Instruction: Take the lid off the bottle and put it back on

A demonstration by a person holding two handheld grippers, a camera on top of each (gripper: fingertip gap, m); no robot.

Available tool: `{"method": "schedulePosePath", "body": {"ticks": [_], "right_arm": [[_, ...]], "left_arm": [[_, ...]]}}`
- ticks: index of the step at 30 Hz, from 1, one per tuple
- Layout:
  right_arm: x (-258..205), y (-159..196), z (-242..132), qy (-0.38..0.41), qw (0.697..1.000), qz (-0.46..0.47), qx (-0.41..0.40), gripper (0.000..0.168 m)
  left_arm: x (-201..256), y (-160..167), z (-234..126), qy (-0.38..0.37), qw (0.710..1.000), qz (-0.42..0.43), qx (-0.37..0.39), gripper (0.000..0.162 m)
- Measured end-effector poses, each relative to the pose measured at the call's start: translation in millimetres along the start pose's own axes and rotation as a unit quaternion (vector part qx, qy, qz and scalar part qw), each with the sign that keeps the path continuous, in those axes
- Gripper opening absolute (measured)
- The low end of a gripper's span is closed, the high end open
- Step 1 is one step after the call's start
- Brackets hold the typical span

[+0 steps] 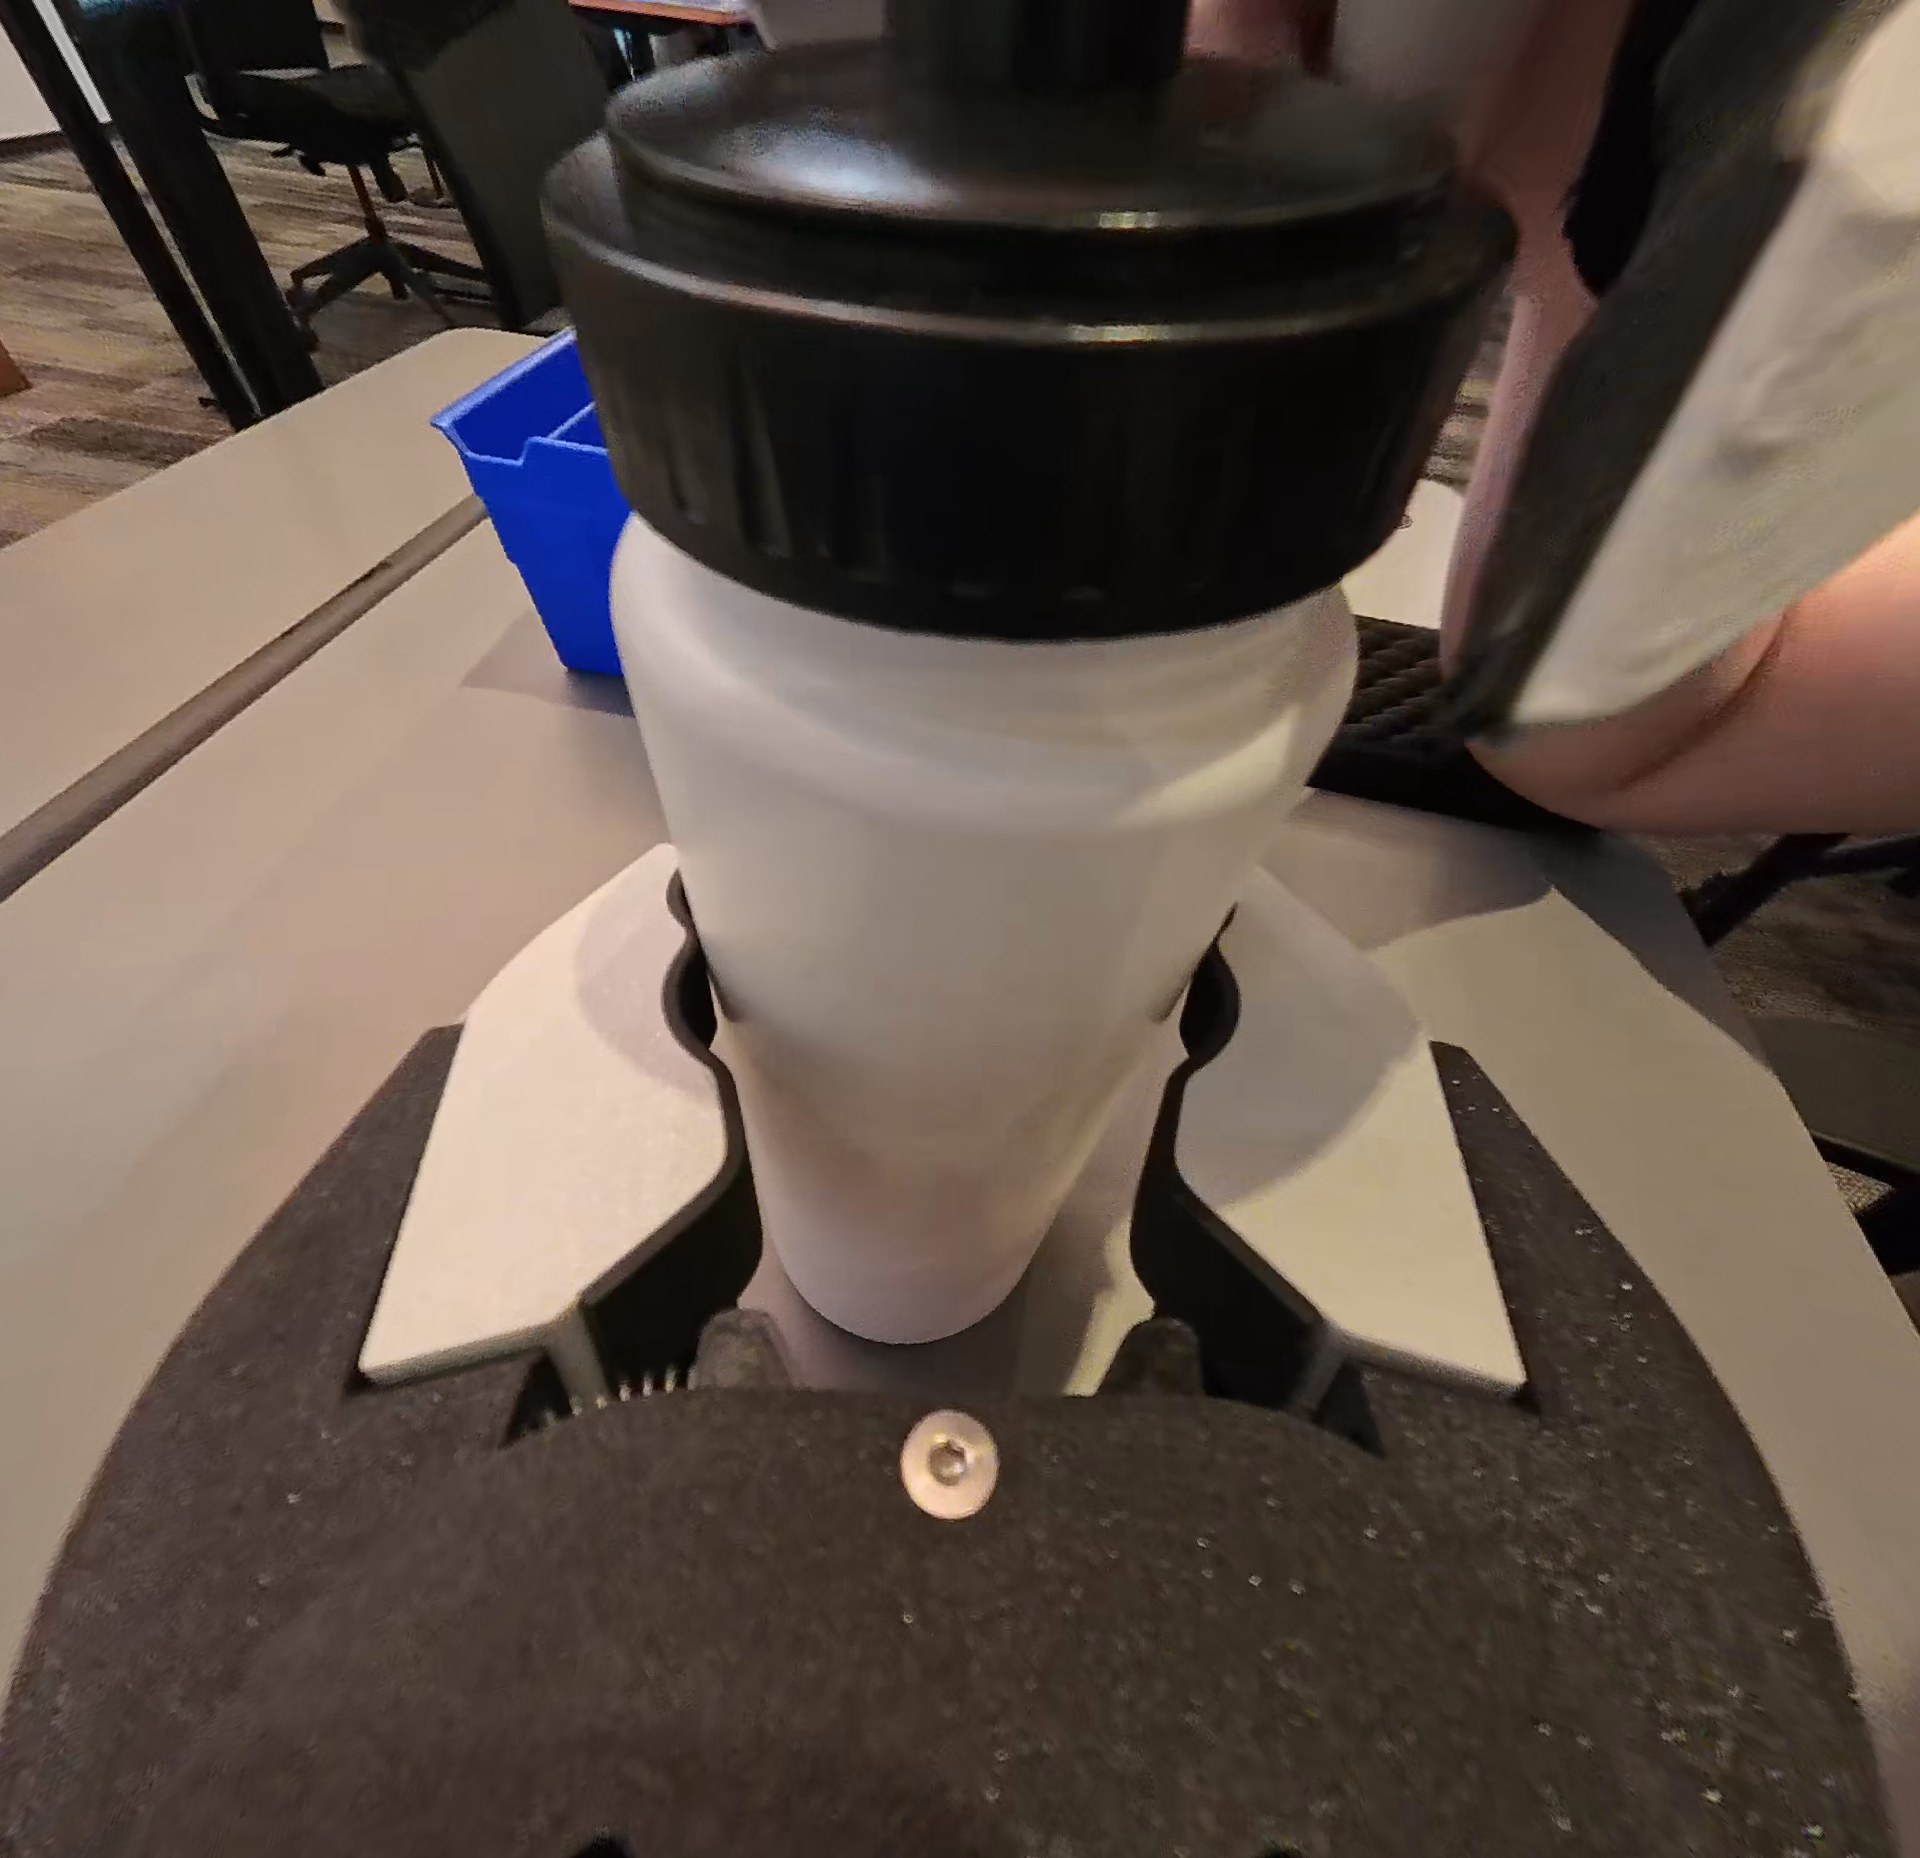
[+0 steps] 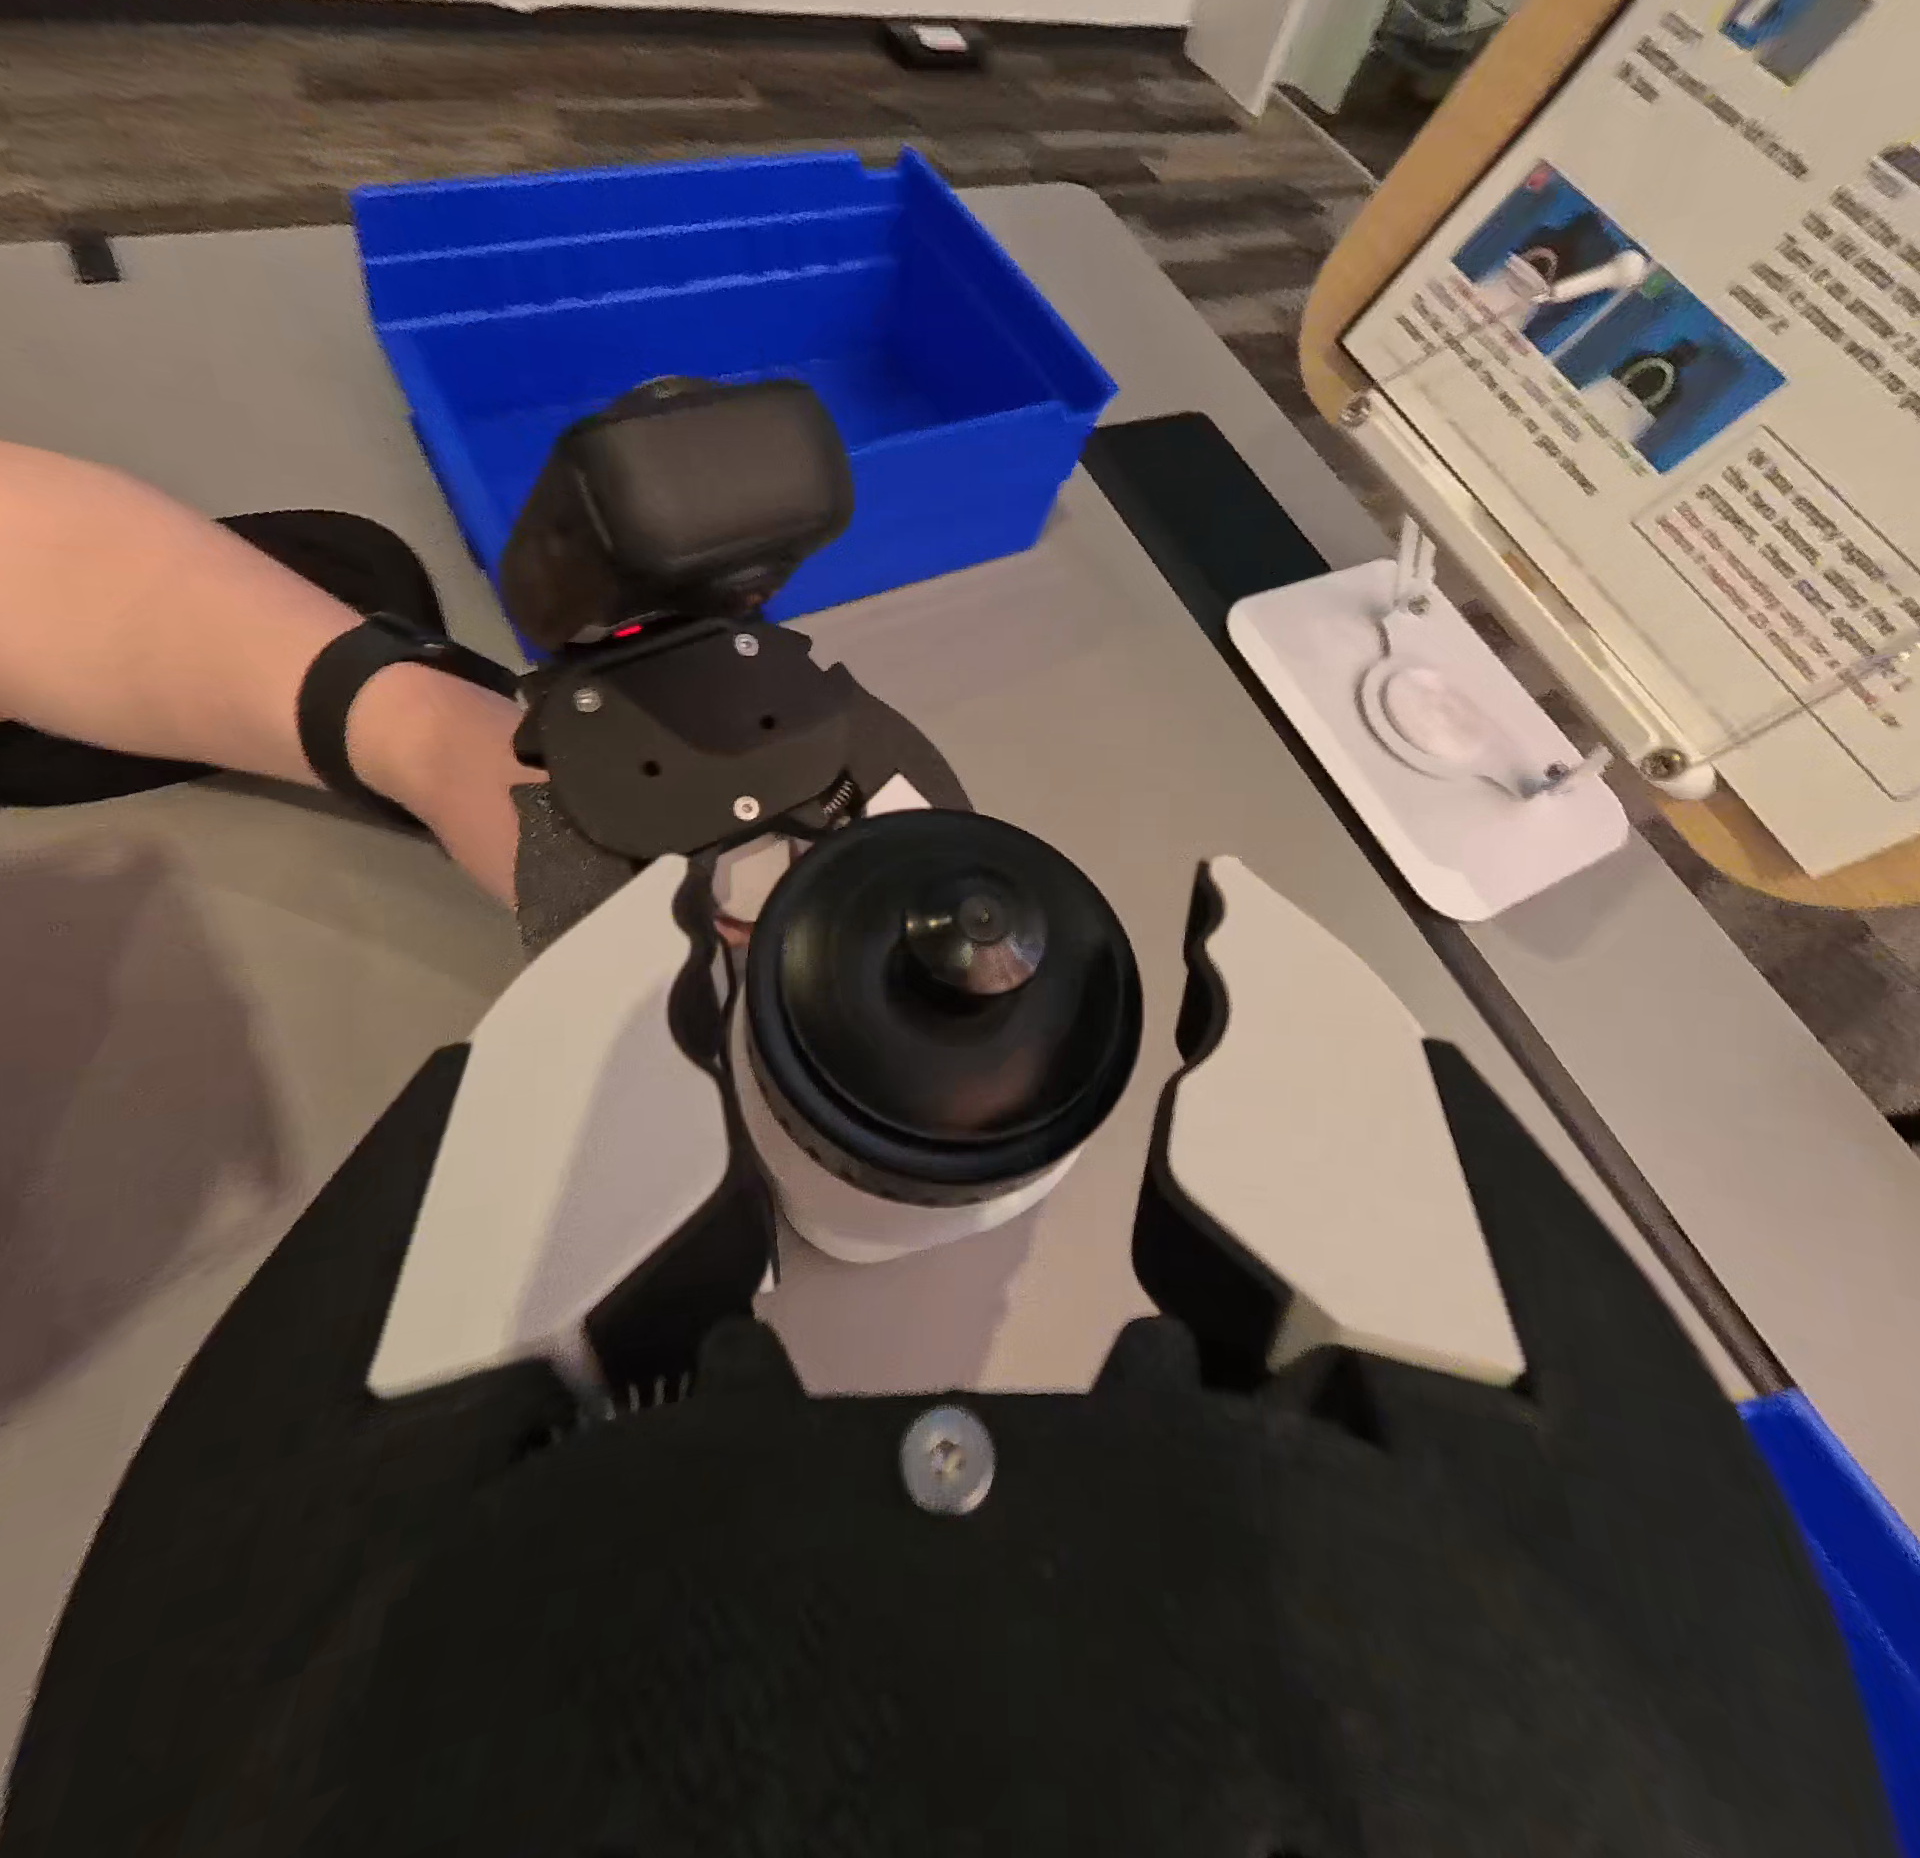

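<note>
Office room, patterned carpet; grey counter (image 2: 1091,665) carrying a blue bin (image 2: 727,322). The white translucent bottle (image 1: 966,977) stands upright on it, black ribbed lid (image 1: 997,458) seated. Left gripper (image 1: 961,987) is clamped on the bottle's waist. Right gripper (image 2: 945,987) hangs above, jaws spread wide of the lid, touching nothing. Bottle looks light, squeezable, smooth; the ribbed lid skirt is likely the surest hold.

A white printed instruction sheet (image 2: 1704,374) with blue photos is standing on a clear holder, up and right of the right gripper (image 2: 945,977); its blurred lines are staying uncopied here.
</note>
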State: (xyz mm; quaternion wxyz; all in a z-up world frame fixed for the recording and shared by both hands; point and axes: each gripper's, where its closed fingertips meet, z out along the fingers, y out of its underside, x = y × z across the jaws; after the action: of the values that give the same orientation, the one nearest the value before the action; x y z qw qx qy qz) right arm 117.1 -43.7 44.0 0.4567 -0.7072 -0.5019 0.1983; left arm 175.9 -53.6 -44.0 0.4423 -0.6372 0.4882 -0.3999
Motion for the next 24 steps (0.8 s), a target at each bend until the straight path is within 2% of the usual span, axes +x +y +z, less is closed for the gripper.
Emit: {"method": "schedulePosePath", "body": {"ticks": [2,5,10,13,16,20,24], "right_arm": [[-3,2,3,-0.008,1.000,-0.002,-0.005,0.069],[-9,3,-1,-0.045,0.999,-0.011,-0.004,0.068],[-41,2,-19,-0.197,0.974,-0.102,0.052,0.061],[-47,3,-19,-0.239,0.966,-0.084,0.059,0.063],[-44,1,-17,-0.212,0.972,-0.088,0.055,0.064],[-27,-3,-18,-0.141,0.986,-0.075,0.044,0.081],[3,6,-27,-0.041,0.999,-0.020,-0.008,0.081]], "left_arm": [[0,0,0,-0.001,1.000,0.000,-0.003,0.090],[4,1,0,0.014,1.000,0.004,-0.005,0.090],[32,2,3,0.092,0.995,0.027,-0.009,0.089],[40,2,4,0.111,0.993,0.033,-0.008,0.089],[35,2,4,0.097,0.995,0.030,-0.008,0.089],[25,1,4,0.070,0.997,0.024,-0.003,0.089],[12,1,2,0.034,0.999,0.014,-0.001,0.090]]}}
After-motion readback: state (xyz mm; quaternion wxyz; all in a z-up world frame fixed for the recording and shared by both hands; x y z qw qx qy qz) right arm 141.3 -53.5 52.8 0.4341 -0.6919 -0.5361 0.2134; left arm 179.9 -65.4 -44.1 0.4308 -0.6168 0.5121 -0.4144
